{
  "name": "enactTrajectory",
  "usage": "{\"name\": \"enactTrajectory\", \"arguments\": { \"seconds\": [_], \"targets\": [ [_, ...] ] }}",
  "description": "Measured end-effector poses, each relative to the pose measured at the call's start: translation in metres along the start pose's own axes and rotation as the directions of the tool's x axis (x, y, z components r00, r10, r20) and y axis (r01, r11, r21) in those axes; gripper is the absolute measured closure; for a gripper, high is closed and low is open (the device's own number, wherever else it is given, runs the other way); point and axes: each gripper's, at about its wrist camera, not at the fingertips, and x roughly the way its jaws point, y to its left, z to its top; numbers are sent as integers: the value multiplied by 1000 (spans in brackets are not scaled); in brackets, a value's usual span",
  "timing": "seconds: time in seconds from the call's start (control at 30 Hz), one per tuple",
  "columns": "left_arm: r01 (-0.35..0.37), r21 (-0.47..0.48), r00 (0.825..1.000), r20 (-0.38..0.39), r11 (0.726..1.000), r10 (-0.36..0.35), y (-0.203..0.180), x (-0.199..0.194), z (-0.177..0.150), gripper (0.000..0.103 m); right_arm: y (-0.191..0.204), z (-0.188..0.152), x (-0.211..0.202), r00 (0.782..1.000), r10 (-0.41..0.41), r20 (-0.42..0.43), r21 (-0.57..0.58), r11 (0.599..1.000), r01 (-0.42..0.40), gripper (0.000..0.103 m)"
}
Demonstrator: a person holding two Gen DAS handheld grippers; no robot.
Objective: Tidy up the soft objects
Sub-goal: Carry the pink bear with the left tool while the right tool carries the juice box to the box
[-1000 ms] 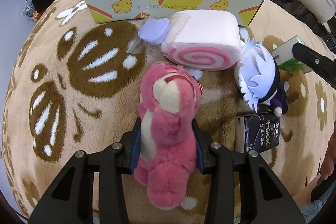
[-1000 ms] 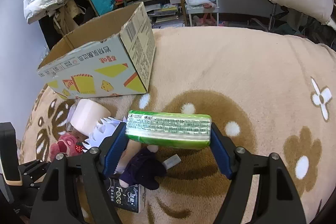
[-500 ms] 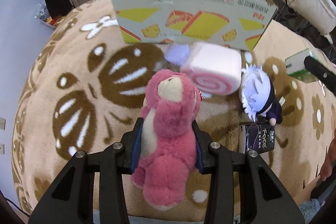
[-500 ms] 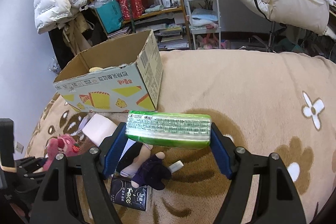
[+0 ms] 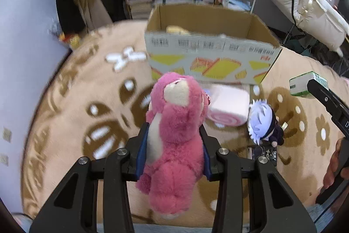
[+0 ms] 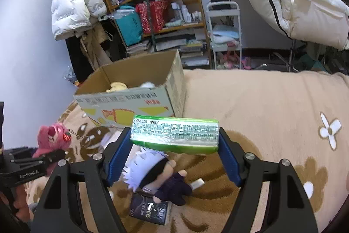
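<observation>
My left gripper is shut on a pink plush bear, held upright above the blanket; the same pink plush bear shows at the left of the right wrist view. My right gripper is shut on a green tissue pack, gripped by its two ends; the green tissue pack also appears at the right of the left wrist view. An open cardboard box stands ahead on the blanket with soft items inside. A pink swirl-roll plush and a white-haired doll lie below the box.
A dark tissue packet lies under the doll on the tan patterned blanket. Beyond the bed stand a cluttered shelf, a white cart and a hanging white jacket. A person's hand shows at the right edge.
Both grippers have risen with their loads. The box has dropped lower in both views, so its open top and the room behind now show.
</observation>
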Motion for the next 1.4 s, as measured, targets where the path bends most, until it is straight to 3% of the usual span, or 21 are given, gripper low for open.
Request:
{"name": "enactTrajectory", "arguments": {
  "seconds": [0.2, 0.37, 0.8, 1.1, 1.4],
  "targets": [
    [9, 20, 996, 85, 1000, -11, 6, -26, 24, 63, 11, 13, -6, 999, 5, 44, -35, 999, -3, 23],
    [-46, 58, 984, 172, 997, 36, 4, -41, 51, 63, 21, 32, -10, 996, 14, 90, -68, 998, -8, 23],
    [-42, 64, 965, 261, 997, 24, 7, -34, 111, 63, 38, 86, 7, 985, 43, 170, -90, 996, -28, 23],
    [11, 58, 966, 258, 998, -26, 5, -1, 129, 63, 44, 101, 28, 984, 46, 169, -89, 996, -31, 23],
    [37, 112, 972, 226, 993, -62, -14, 28, 138, 62, 43, 99, 60, 992, 54, 110, -50, 998, -49, 23]
  ]
}}
